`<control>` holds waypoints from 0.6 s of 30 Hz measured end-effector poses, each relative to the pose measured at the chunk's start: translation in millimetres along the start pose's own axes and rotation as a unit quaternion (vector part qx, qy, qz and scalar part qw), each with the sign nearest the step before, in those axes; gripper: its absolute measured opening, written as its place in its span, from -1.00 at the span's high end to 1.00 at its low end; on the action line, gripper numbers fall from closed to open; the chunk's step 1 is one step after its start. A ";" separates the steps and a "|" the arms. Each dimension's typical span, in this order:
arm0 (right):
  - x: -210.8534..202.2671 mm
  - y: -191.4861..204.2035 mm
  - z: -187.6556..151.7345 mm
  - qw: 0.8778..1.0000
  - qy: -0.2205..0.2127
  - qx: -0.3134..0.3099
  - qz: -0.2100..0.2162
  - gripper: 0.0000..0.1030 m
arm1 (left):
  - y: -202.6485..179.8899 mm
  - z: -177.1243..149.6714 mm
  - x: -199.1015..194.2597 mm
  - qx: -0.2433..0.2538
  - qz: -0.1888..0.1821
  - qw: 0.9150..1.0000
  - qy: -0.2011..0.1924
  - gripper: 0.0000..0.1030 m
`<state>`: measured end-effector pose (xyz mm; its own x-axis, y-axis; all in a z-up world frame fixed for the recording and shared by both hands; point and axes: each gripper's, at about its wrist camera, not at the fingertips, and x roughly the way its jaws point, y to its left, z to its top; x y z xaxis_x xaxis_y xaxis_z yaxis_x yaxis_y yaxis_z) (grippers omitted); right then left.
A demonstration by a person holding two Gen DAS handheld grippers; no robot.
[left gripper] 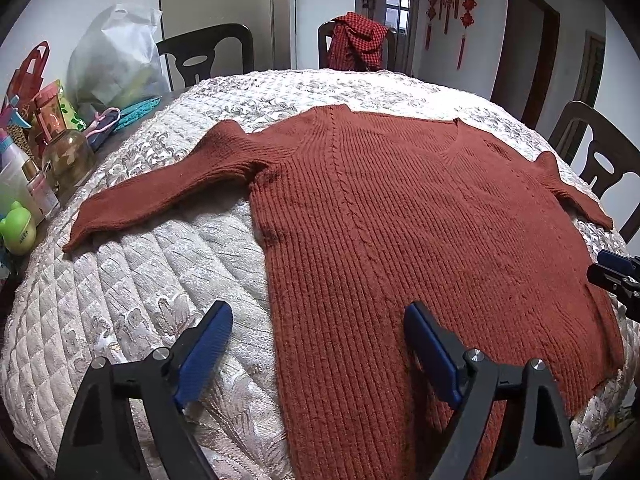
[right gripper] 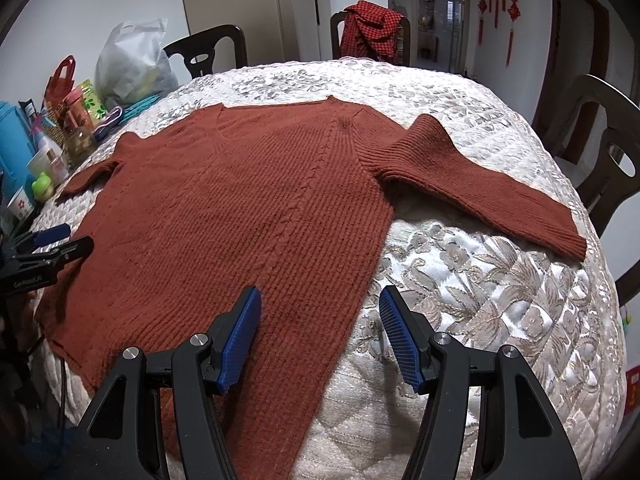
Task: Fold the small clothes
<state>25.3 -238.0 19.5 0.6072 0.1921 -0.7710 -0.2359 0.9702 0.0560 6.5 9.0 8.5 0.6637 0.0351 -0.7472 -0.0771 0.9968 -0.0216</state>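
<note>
A rust-red knitted sweater point(left gripper: 400, 216) lies flat and spread out on a quilted table cover point(left gripper: 160, 264), with both sleeves stretched out to the sides. My left gripper point(left gripper: 318, 320) is open above the sweater's near left hem corner. My right gripper point(right gripper: 318, 304) is open above the near right hem corner of the sweater point(right gripper: 240, 208). The right gripper shows at the right edge of the left wrist view point(left gripper: 616, 272). The left gripper shows at the left edge of the right wrist view point(right gripper: 48, 248). Neither holds anything.
Bottles, a jar point(left gripper: 68, 160), a green toy point(left gripper: 18, 232) and a plastic bag point(left gripper: 116, 60) crowd the table's left side. Dark chairs stand around the table; the far one carries a red checked cloth point(left gripper: 358, 42). Another chair point(right gripper: 600, 152) is on the right.
</note>
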 end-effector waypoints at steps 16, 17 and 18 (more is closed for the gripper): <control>-0.4 19.5 11.3 1.000 -0.009 -0.025 0.015 -0.20 | 5.4 4.0 -11.2 -0.003 0.034 0.999 -0.033 -0.72; -1.0 20.9 11.8 0.999 -0.011 -0.026 0.017 -0.20 | 5.7 4.4 -11.5 -0.002 0.035 0.999 -0.034 -0.72; -1.1 21.9 12.5 0.999 -0.011 -0.028 0.018 -0.20 | 6.0 4.6 -11.8 -0.002 0.037 0.999 -0.036 -0.71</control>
<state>28.9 -215.0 29.6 0.6146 0.2297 -0.7547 -0.2983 0.9533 0.0472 1.7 14.9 20.3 0.7071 0.1138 -0.6978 -0.1313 0.9909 0.0285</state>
